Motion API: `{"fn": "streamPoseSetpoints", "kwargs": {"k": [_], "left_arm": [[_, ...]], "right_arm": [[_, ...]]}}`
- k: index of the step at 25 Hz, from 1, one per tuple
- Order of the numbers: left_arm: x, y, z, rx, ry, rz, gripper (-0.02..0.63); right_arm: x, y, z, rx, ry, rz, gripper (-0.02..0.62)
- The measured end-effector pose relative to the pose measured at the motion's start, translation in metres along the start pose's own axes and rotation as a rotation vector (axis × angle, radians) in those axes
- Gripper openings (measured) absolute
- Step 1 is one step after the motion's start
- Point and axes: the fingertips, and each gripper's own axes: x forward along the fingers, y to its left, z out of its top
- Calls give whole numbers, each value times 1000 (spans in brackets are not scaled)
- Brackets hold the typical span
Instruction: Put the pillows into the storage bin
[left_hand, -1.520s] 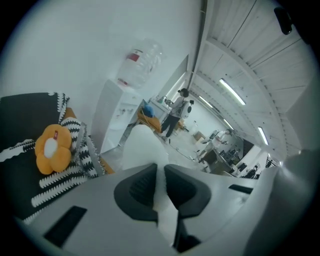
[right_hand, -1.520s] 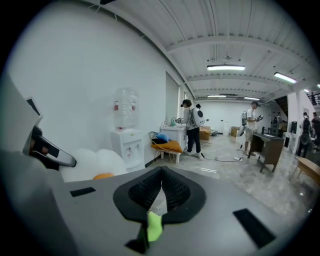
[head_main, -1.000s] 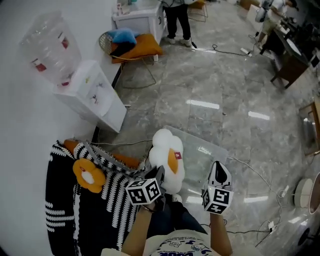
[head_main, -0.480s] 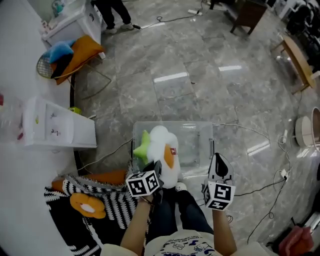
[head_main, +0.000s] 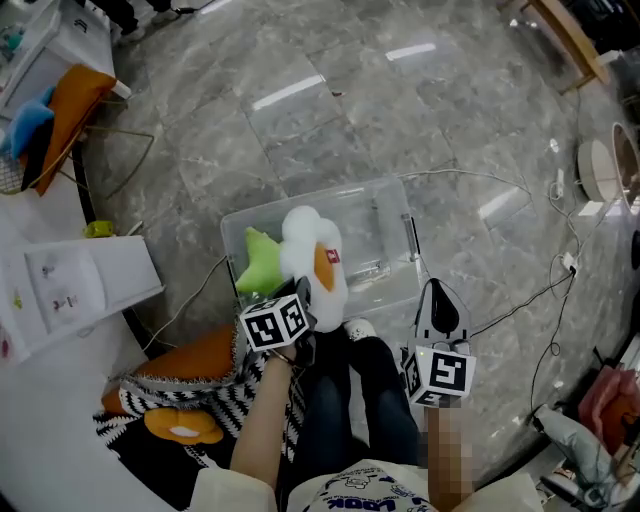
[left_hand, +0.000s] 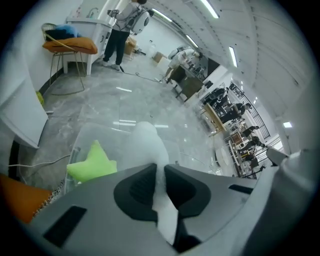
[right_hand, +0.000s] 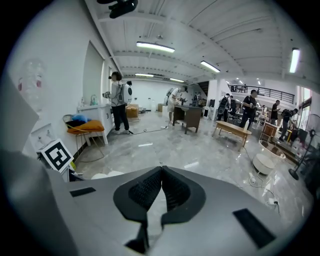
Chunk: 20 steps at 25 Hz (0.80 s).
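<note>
A white fried-egg pillow (head_main: 305, 245) hangs over the near side of the clear storage bin (head_main: 400, 195). My left gripper (head_main: 300, 297) is shut on the pillow's lower edge. In the left gripper view the white pillow (left_hand: 145, 145) is pinched between the dark pads of the left gripper (left_hand: 160, 172). A green star pillow (head_main: 258, 270) lies in the bin's left end; the same star pillow (left_hand: 92, 165) shows in the left gripper view. My right gripper (head_main: 437, 290) hovers by the bin's near right corner, shut and empty. The right gripper (right_hand: 161, 172) has its pads touching.
A black-and-white striped blanket (head_main: 150, 400) with an orange egg pillow (head_main: 185, 427) and an orange cushion (head_main: 195, 355) lies at lower left. A white cabinet (head_main: 70, 290) stands to the left. Cables (head_main: 520, 290) run across the marble floor at right. The person's legs (head_main: 350, 400) are below the bin.
The head view has swung from the striped blanket round to the bin. The left gripper has carried the white pillow over the bin. The green star pillow came into view.
</note>
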Motion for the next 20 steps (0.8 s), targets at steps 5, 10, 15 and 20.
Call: {"fn": "streamPoseSetpoints", "kwargs": {"k": [5,10,15,20], "left_arm": [[63,30,-12,42,83,5,41],[123,67,-23,9,115,12,41],[174,101,-39,20,142,17,41],[218,126,-61,32,164,-17,41]], "right_arm": [[27,2,-39,21,35,-25,11],[55,10,-86,34,80,-37,11],[81,12,-134,61,136,-57,11],[97,12,-167,95,180,-79,11]]}}
